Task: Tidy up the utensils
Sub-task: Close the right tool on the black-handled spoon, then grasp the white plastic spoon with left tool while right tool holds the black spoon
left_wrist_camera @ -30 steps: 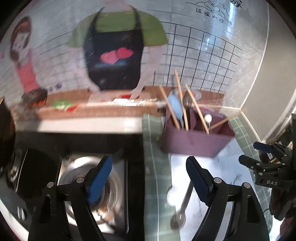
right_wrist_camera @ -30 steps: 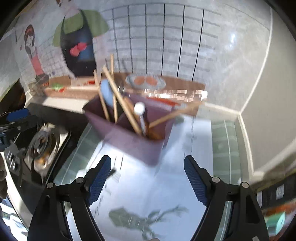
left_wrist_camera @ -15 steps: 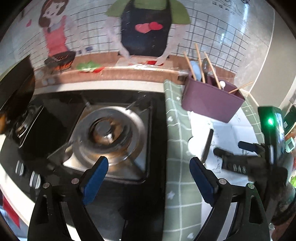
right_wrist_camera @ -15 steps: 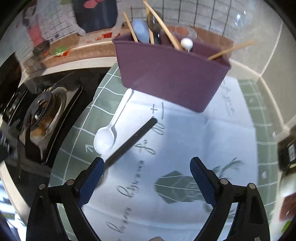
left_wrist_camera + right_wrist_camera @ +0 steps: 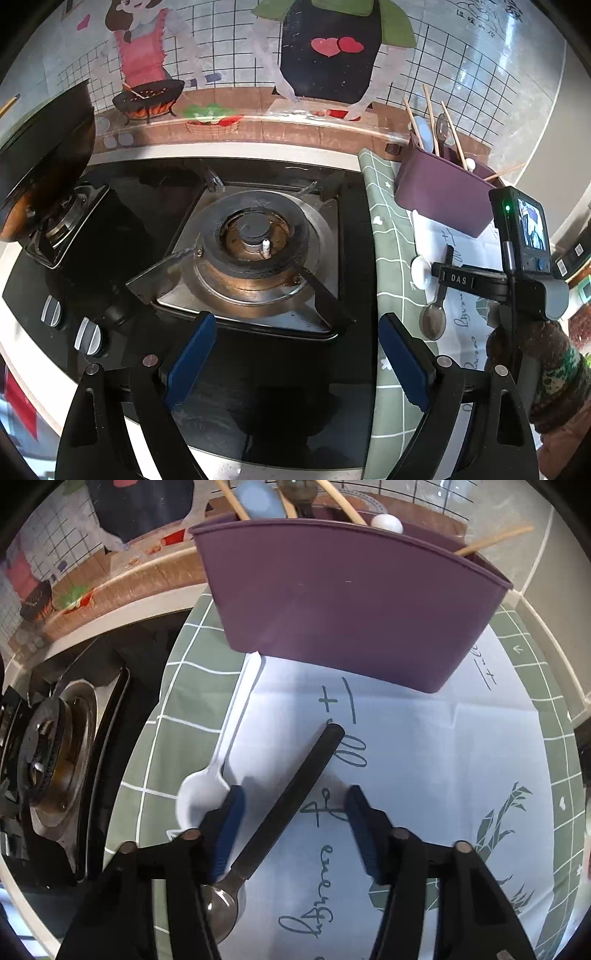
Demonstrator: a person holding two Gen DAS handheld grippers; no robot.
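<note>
A black-handled metal spoon point(image 5: 291, 805) lies slanted on the white printed cloth point(image 5: 424, 746). My right gripper point(image 5: 295, 812) straddles its handle. The jaws are closing, and a gap still shows on each side of the handle. A white spoon point(image 5: 201, 797) lies just left of them, touching the left finger. Behind stands the purple utensil holder point(image 5: 351, 602) with chopsticks and spoons in it. My left gripper point(image 5: 297, 354) hangs open over the stove's front edge with nothing between its fingers. Both spoons and the holder point(image 5: 443, 195) also show at the right of the left wrist view.
A gas burner point(image 5: 258, 240) fills the middle of the left wrist view, with a dark wok point(image 5: 44, 158) at far left and knobs point(image 5: 86, 336) in front. A green checked mat point(image 5: 391, 258) borders the stove. A person's knitted sleeve point(image 5: 546, 369) is at right.
The left gripper swung away from the holder to above the burner. The right gripper came down over the black-handled spoon, and its jaws narrowed around the handle.
</note>
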